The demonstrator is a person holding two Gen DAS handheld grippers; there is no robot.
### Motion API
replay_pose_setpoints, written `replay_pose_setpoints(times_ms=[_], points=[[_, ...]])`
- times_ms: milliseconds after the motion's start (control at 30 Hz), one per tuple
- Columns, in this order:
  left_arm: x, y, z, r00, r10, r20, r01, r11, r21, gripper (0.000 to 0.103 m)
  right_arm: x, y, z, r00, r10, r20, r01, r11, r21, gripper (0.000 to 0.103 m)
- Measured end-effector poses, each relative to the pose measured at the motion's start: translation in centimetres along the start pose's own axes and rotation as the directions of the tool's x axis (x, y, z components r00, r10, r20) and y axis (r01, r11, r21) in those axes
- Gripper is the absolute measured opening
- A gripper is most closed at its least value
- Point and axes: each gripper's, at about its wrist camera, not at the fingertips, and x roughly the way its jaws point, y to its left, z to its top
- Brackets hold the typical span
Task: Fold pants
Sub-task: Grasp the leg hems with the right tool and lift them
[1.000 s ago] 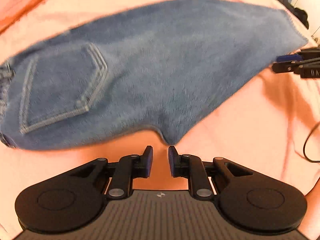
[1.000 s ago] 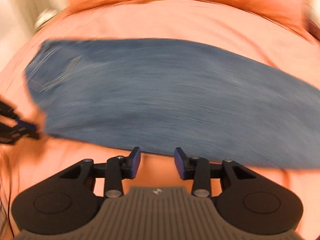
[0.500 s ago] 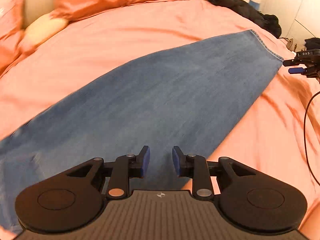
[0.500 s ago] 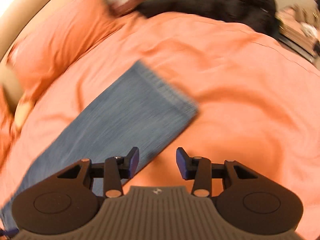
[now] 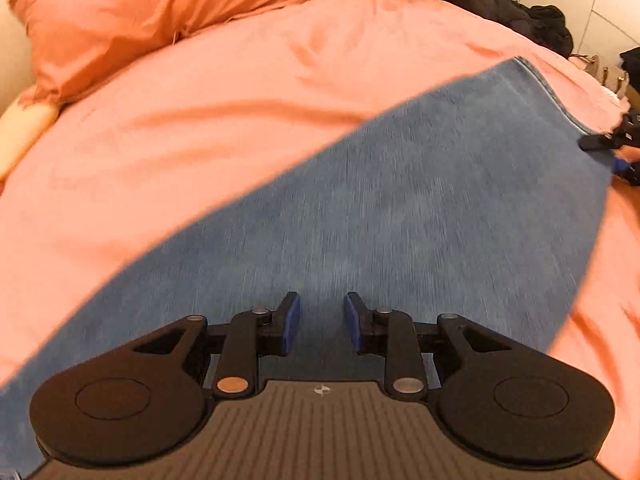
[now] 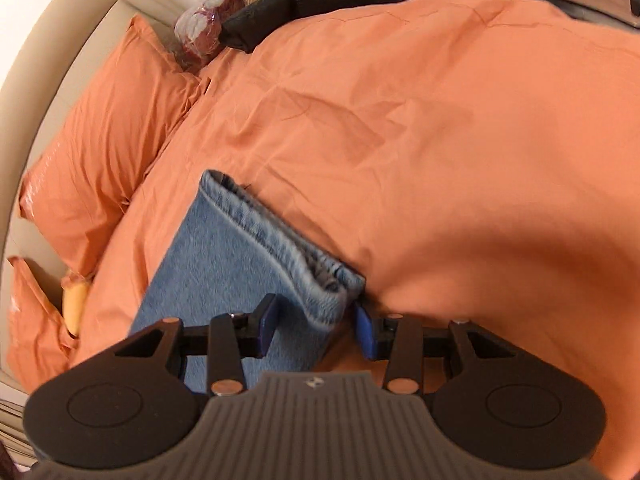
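In the left wrist view, we found the left gripper point(image 5: 319, 322) poised over the middle of the jeans point(image 5: 400, 216), its jaws apart with a clear gap and only blurred denim visible behind that gap; nothing was clamped, and the jaws had just been opening. The jeans lay flat as one long band across the orange duvet point(image 5: 240, 120), running from the lower left to the hem at the far right. At that hem, we observed the right gripper point(image 5: 612, 150) at the frame edge, with the fabric directly beside it. An orange pillow point(image 5: 140, 12) sat at the upper left, and a black garment point(image 5: 480, 0) lay at the far edge of the bed. In the right wrist view, we found the right gripper point(image 6: 316, 330) with its jaws spread, having just been opening, and the corner of the hem point(image 6: 280, 236) sitting between the two blue pads; the pads did not press on the cloth. The leg extended from there toward the lower left over the duvet point(image 6: 440, 120), with a pillow point(image 6: 108, 140) to the left.
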Motion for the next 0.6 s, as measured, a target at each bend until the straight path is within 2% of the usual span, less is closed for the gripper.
replay_pose_setpoints(times_ms=[133,367,500,600], points=[[2.6,-0.5,2.7,1.000,0.028,-0.009,-0.028,1.000,0.015,0.032,0.2,0.0,0.8,0.999,0.022,-0.033,-0.023,0.999,-0.042,0.038],[5.4,-0.3,5.6,0.998,0.042,-0.051,-0.042,0.999,-0.005,0.030,-0.9,0.6,0.8,0.999,0.050,-0.017,-0.052,0.992,-0.118,0.015],[4.9,-0.6,5.8,0.997,0.046,-0.055,-0.046,0.999,-0.009,0.028,-2.4,3.0,0.9,0.999,0.047,0.016,-0.043,0.979,-0.199,0.012],[2.5,-1.1,5.0,0.999,0.035,-0.039,-0.034,0.999,0.025,0.024,-3.9,4.8,1.0,0.998,0.055,0.026,-0.047,0.968,-0.248,0.011]])
